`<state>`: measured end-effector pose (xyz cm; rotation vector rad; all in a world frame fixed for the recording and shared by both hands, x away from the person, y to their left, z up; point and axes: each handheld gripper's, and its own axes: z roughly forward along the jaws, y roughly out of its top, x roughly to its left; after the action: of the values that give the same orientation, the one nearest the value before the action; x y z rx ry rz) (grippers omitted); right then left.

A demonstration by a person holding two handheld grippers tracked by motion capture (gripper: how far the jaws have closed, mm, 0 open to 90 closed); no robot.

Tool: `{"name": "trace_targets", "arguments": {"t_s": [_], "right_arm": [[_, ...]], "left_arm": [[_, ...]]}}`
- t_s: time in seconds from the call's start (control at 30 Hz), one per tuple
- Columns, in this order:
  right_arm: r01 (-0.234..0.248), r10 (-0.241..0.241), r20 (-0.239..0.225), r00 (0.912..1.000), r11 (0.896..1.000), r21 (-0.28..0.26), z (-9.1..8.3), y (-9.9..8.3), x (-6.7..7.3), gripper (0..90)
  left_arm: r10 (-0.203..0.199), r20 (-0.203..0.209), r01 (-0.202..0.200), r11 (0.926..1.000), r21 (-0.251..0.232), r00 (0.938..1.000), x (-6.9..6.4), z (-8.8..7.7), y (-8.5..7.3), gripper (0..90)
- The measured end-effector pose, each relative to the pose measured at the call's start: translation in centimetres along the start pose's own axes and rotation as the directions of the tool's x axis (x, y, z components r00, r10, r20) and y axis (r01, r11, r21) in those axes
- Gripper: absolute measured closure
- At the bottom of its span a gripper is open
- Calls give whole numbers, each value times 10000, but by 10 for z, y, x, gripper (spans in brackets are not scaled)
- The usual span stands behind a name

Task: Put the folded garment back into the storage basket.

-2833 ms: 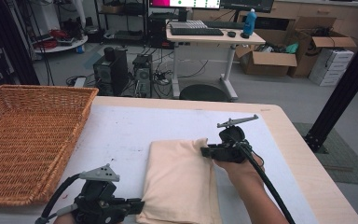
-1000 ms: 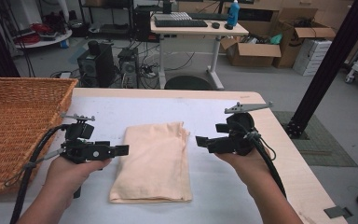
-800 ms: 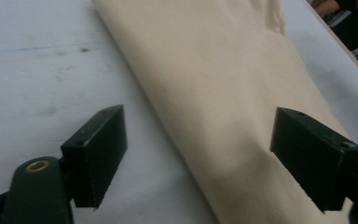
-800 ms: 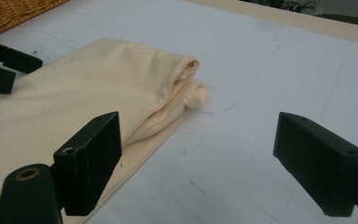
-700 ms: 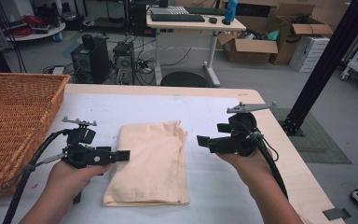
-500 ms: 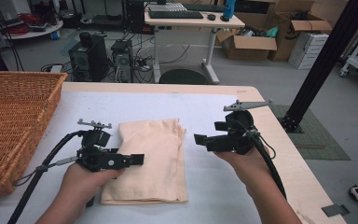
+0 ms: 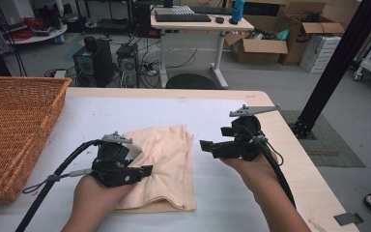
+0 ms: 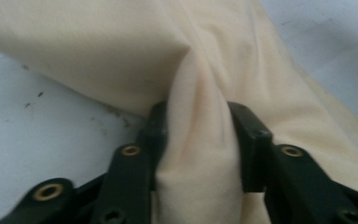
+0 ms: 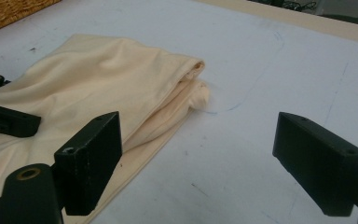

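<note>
Soft matt cream cloth, creased, lies on a smooth white table cover edged in pale wood; left of the cloth, a rough woven wicker basket

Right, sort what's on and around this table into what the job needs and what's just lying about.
In the job: folded cream cloth, left gripper pinching a bunched fold of it, right gripper open beside it.

Lying about: wicker basket, cardboard boxes, keyboard.

No readable text or labels
</note>
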<state>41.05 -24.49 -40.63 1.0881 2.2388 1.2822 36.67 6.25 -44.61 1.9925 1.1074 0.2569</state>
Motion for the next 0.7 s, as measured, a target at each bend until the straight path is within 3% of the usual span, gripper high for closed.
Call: {"name": "trace_targets", "arguments": {"t_s": [0.17, 0.3, 0.37, 0.4, 0.5, 0.67, 0.7], "right_arm": [[-37, 37, 36, 10000, 10000, 50, 2, -1, -1, 154], [-79, 79, 40, 10000, 9999, 141, 3, -2, -2, 154], [-80, 80, 13, 10000, 9999, 148, 3, -2, -2, 154], [-32, 31, 44, 10000, 9998, 177, 3, -2, -2, 154], [-36, 35, 50, 10000, 9998, 198, 3, -2, -3, 153], [-58, 58, 50, 10000, 9999, 160, 1, -2, -4, 152], [-71, 70, 35, 10000, 9999, 124, 0, -2, -4, 152]], "left_arm": [[-74, 204, 78, 9998, -209, 9998, 3, -2, -1, 731], [-670, 925, 717, 9962, -488, 9935, 14, -5, -2, 746], [-751, 1086, 816, 9951, -564, 9912, 15, -7, -2, 749], [-865, 1396, 976, 9925, -740, 9864, 18, -13, 0, 749], [-1027, 1826, 1222, 9875, -993, 9778, 21, -23, 5, 750], [-1060, 2162, 1378, 9809, -1374, 9706, 28, -41, 11, 751], [-1125, 2354, 1518, 9760, -1561, 9654, 32, -50, 14, 751]]}}
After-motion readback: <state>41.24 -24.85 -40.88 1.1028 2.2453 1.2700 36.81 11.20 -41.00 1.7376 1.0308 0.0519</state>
